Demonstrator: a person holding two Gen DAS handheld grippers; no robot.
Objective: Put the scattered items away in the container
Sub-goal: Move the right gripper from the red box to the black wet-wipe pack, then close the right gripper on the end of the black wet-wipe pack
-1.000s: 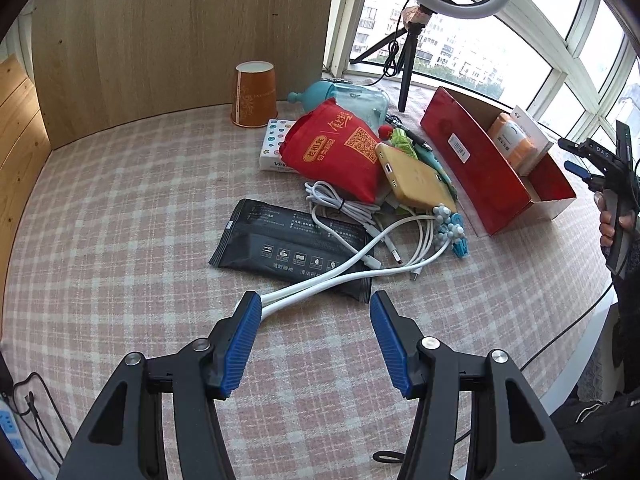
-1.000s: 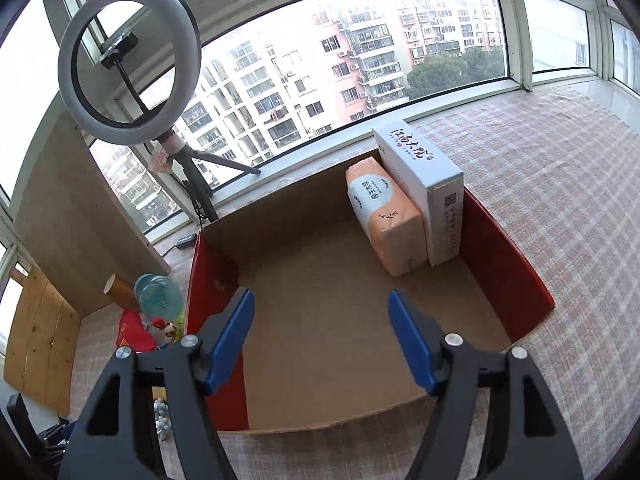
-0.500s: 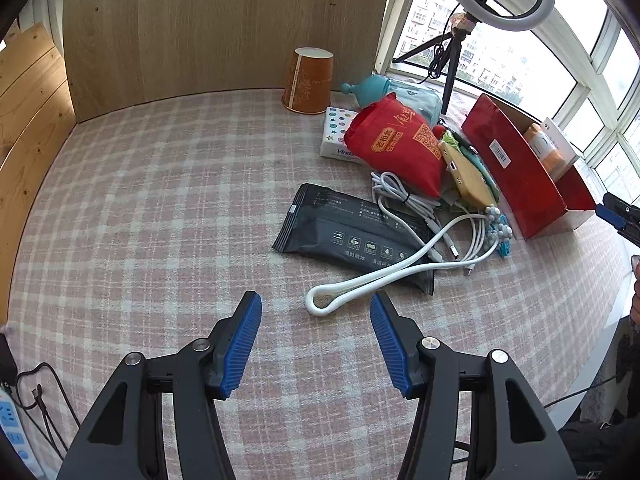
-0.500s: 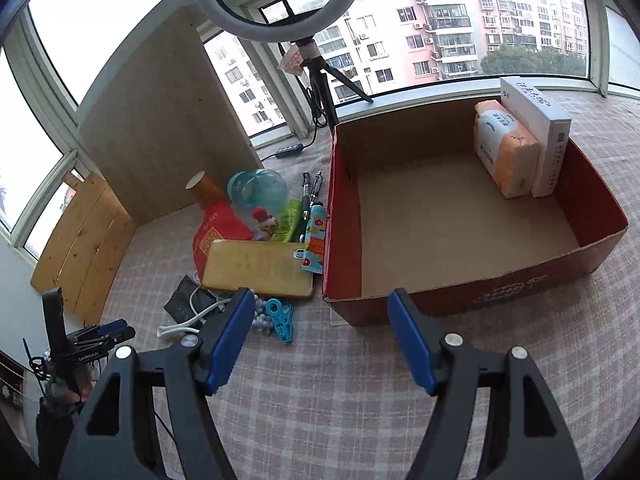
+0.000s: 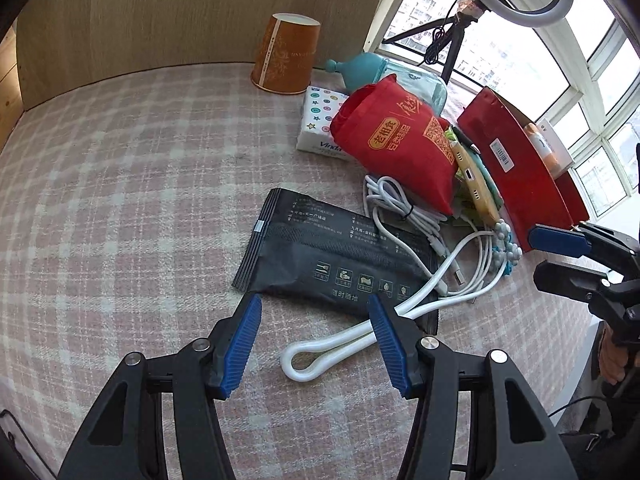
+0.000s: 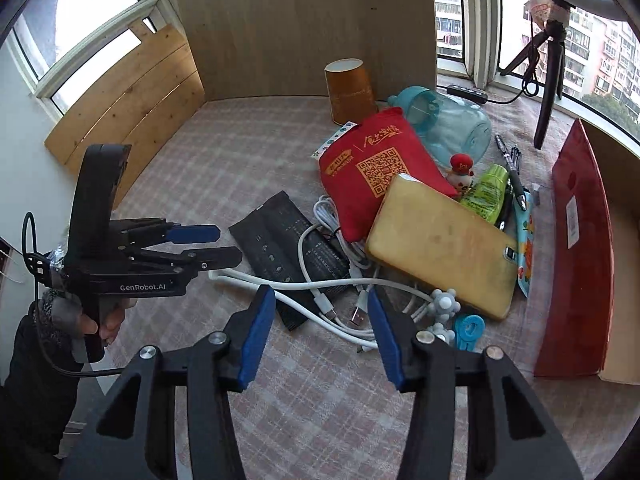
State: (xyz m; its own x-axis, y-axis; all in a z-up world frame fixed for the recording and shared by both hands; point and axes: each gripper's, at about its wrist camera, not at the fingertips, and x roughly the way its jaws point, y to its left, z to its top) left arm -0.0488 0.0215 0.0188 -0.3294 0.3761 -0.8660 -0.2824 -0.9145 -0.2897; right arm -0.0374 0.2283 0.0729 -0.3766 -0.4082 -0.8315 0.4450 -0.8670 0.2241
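- Left wrist view: the left gripper hung over the checked tablecloth with its blue-padded fingers spread apart and nothing between them. Just ahead lay a black wipes packet, with the loop of a thick white cable resting beside the right finger. Beyond the packet sat a red pouch, a yellow phone, a tissue pack and an upturned paper cup. The red box, the container, stood at the far right of the pile, an orange pack visible inside. The right gripper showed at the right edge, its fingers apart.
- Right wrist view: the right gripper was likewise spread wide and empty, above a tangle of white cords and two USB plugs. The phone leaned on the red pouch; a clear blue bottle, a small figurine, a green tube and pens lay behind. The box wall rose at the right. The left gripper, held in a hand, pointed in from the left.
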